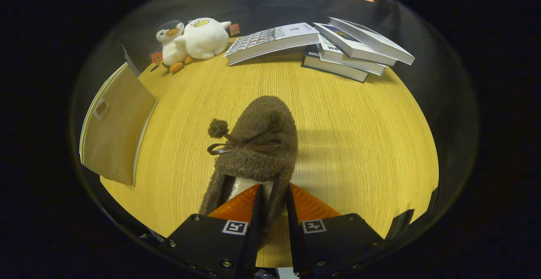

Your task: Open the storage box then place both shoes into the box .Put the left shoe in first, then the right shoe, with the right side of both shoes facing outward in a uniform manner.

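Now claw (pixel 274 194) pinching brown shoe (pixel 253 143), books (pixel 338 44) beyond

A round tabletop (pixel 359 143) of pale yellow wood grain carries everything. Behind its far edge hangs black cloth (pixel 262 6), the booth's wall. At the far edge, two plush toys (pixel 194 40) sit toward the left, and an untidy stack of books (pixel 338 48) lies toward the right. Light falls from above, casting soft shadows across the wood.
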